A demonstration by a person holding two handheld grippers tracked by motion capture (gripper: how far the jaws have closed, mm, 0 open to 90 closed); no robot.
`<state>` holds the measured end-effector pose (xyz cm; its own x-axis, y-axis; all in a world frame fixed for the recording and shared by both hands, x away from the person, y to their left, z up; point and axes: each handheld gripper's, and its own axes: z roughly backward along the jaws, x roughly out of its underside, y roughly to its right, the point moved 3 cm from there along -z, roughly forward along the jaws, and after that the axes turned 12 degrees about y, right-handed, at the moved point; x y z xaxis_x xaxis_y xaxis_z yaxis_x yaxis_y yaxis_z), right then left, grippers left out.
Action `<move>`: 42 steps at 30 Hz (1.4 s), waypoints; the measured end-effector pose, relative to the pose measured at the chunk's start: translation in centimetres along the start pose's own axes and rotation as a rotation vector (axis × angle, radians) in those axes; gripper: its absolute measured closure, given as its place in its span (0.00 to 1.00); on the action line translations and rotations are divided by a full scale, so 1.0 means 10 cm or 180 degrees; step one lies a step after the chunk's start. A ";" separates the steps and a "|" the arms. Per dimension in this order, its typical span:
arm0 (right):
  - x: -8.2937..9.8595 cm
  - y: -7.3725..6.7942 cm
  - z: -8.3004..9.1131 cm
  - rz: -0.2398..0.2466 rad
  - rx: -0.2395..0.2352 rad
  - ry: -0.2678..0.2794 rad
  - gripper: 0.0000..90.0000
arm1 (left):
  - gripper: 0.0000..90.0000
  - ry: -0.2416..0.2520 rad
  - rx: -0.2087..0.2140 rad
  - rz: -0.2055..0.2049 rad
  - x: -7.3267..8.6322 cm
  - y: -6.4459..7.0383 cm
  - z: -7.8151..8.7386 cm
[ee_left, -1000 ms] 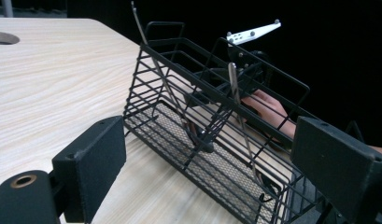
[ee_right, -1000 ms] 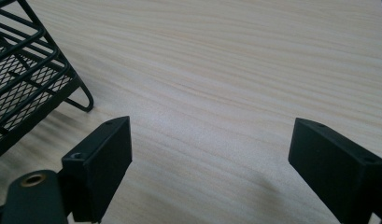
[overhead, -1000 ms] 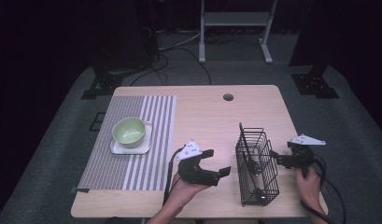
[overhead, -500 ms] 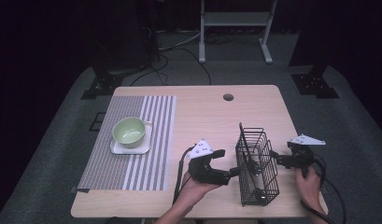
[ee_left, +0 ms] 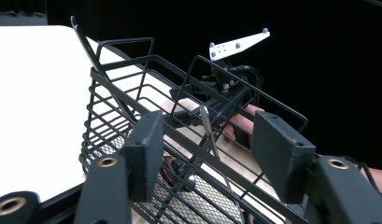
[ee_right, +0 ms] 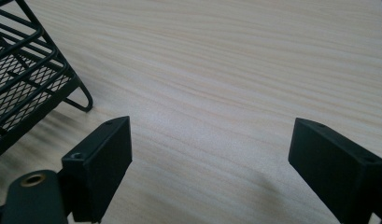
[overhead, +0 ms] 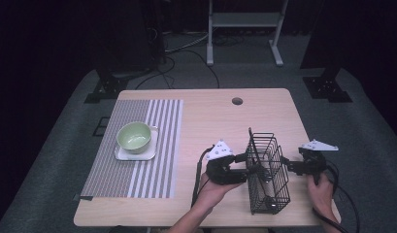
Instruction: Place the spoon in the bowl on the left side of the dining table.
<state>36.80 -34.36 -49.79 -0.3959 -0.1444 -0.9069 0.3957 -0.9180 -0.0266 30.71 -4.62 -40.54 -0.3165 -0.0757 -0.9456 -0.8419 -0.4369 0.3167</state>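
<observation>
Landmark: the black wire basket (overhead: 267,172) with a mesh floor is standing upright on the pale wooden table (overhead: 210,121), near its front edge and toward its right side; every place below is being given relative to it.

Far to the basket's left: a grey and white striped placemat (overhead: 138,145) is lying flat, carrying a white square plate (overhead: 122,154) with a pale green bowl (overhead: 134,136) sitting on it. Both are well apart from the basket and no hand is touching them.

Just left of the basket: the left gripper (overhead: 240,167) is reaching in from the person's left hand (overhead: 213,187). Its jaws are standing apart and straddling the top wire of the basket's left wall, as its own view is showing (ee_left: 202,149). I judge it is lining up to pinch that rim, or to get at what is inside.

Inside the basket: a thin silver metal utensil handle (ee_left: 208,128) is leaning against the wires, and a dark object (ee_left: 177,168) is lying on the mesh. What either is cannot be told.

Just right of the basket: the right gripper (overhead: 289,165) is hovering close to the right wall, apart from it. Its jaws are spread wide over bare wood (ee_right: 209,154) with the basket's corner foot (ee_right: 83,100) beside them, gripping nothing. It is probably waiting there to steady the basket.
</observation>
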 end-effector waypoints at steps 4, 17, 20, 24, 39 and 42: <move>0.00 0.00 0.00 -0.0001 0.0003 0.0003 0.14 | 0.54 0.0018 0.0000 -0.0003 0.00 0.00 -0.01; 0.00 0.01 0.01 -0.0009 -0.0006 0.0023 0.14 | 0.91 0.0035 -0.0012 -0.0242 -0.01 0.08 -0.08; 0.00 0.01 0.01 -0.0007 -0.0008 0.0021 0.14 | 0.94 0.0074 0.0003 -0.0200 -0.02 0.08 -0.06; 0.00 0.01 0.01 -0.0013 -0.0002 0.0024 0.14 | 0.96 0.0133 0.0033 -0.0148 -0.03 0.09 -0.04; 0.00 0.00 0.00 -0.0006 0.0001 0.0005 0.14 | 1.00 0.0355 0.0227 0.0208 -0.09 0.16 0.00; 0.00 0.00 0.00 -0.0003 0.0004 0.0002 0.14 | 1.00 0.0389 0.0232 0.0283 -0.10 0.14 0.01</move>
<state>36.79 -34.40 -49.77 -0.3957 -0.1432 -0.9072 0.3944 -0.9186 -0.0271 29.82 -5.10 -39.14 -0.3392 -0.2215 -0.9143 -0.8439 -0.3578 0.3998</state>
